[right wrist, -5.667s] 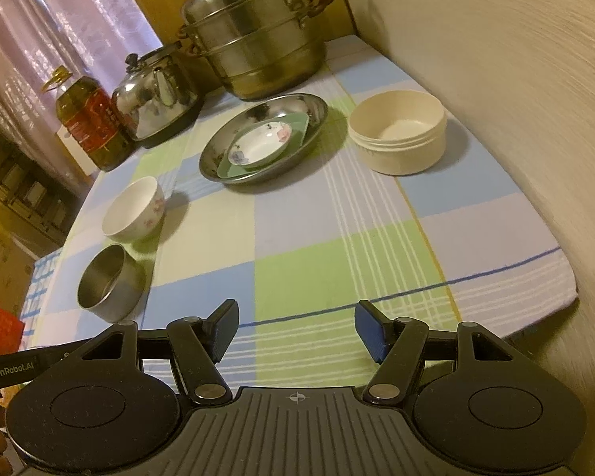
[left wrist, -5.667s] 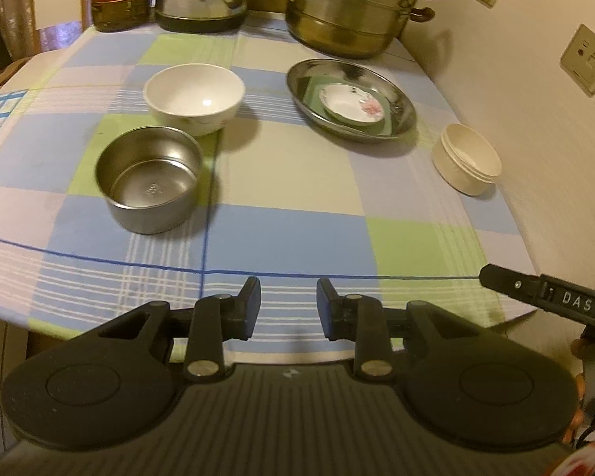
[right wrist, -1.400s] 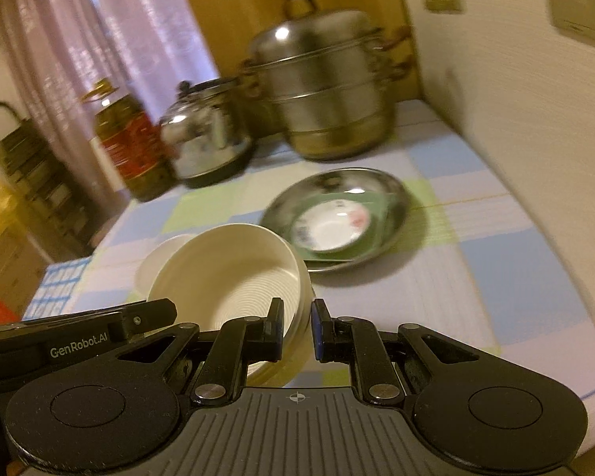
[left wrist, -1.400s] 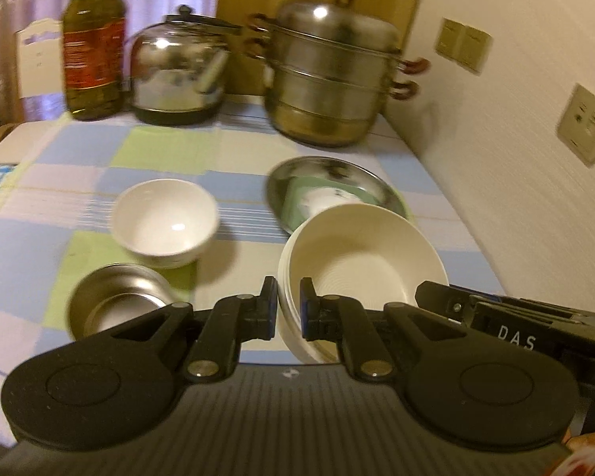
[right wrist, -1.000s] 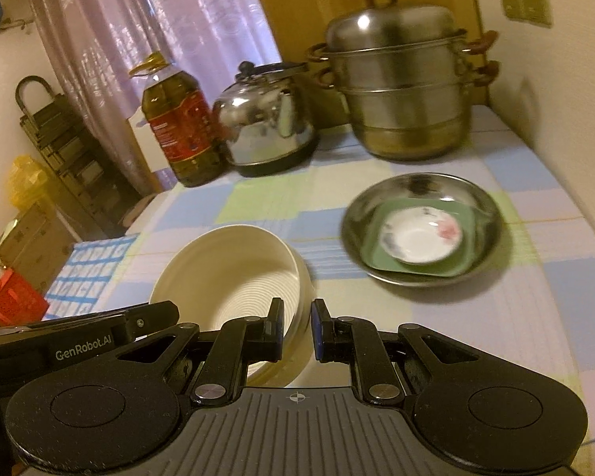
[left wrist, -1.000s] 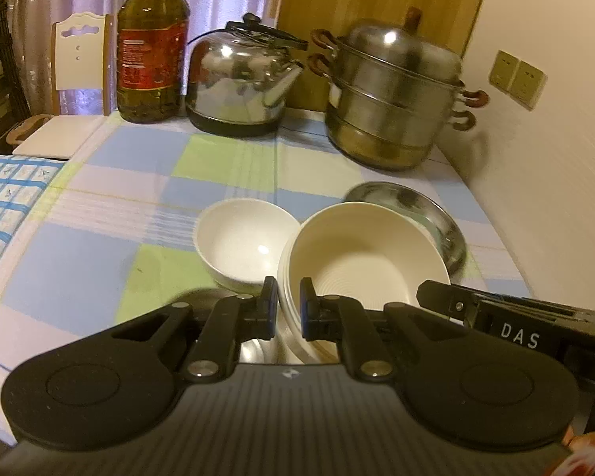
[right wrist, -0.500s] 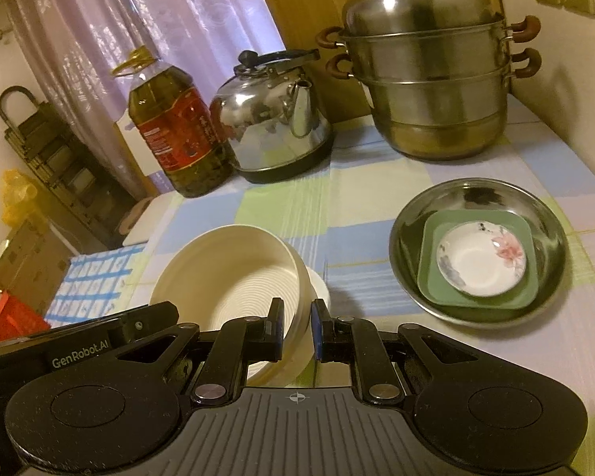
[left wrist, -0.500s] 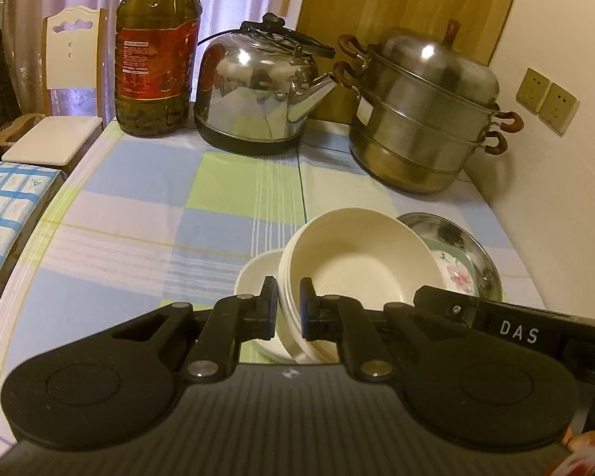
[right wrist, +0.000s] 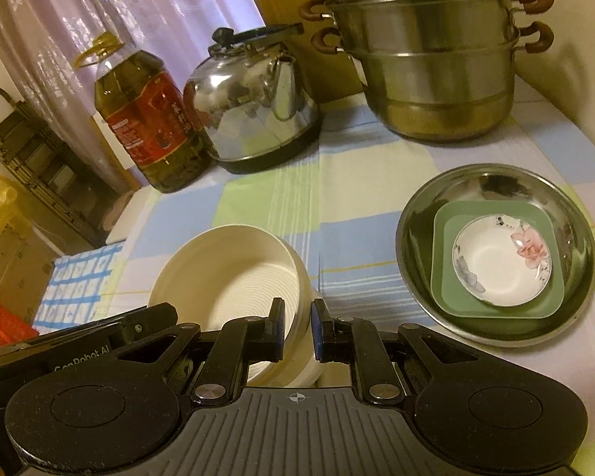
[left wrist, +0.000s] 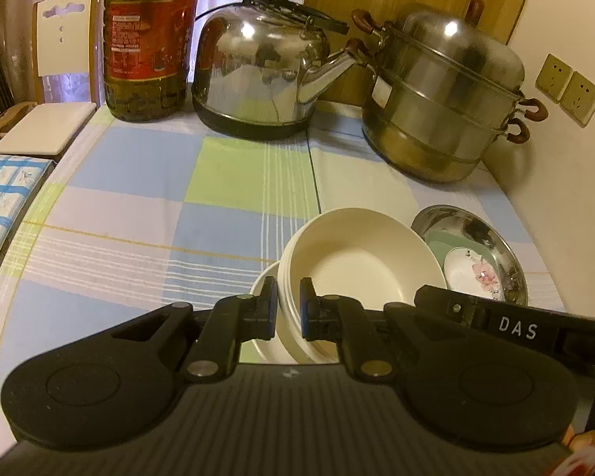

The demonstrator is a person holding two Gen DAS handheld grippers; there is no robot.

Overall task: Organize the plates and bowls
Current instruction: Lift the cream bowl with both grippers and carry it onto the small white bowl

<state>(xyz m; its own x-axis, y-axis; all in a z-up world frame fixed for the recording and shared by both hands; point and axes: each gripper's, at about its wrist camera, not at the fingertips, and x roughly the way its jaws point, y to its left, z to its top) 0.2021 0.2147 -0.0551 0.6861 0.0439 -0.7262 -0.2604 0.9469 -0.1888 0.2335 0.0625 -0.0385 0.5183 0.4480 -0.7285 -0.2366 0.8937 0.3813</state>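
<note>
Cream ribbed bowl [left wrist: 361,261] held off the checked surface [left wrist: 234,182], gripped from both sides. Left gripper [left wrist: 288,313]: jaws nearly closed, pinching the bowl's near-left rim. Right gripper [right wrist: 297,327]: jaws likewise narrowed onto the bowl's [right wrist: 234,273] right wall. Directly beneath the bowl, a white bowl [left wrist: 263,289] shows as a crescent at its lower left; whether the two touch, cannot tell. To the right of the cream bowl, near but apart: steel dish [right wrist: 496,182] on the surface, carrying a green square plate [right wrist: 444,289] with a small flower-painted saucer [right wrist: 499,261] on top. Behind the cream bowl, along the back: oil bottle [right wrist: 146,127] with red label, Chinese characters too small to read; steel kettle [left wrist: 261,75]; stacked steel steamer pot [left wrist: 444,91]. Readable writing: "DAS" in white on the right gripper's arm in the left wrist view; "GenRobot AI", partly hidden, on the left gripper's arm in the right wrist view.
</note>
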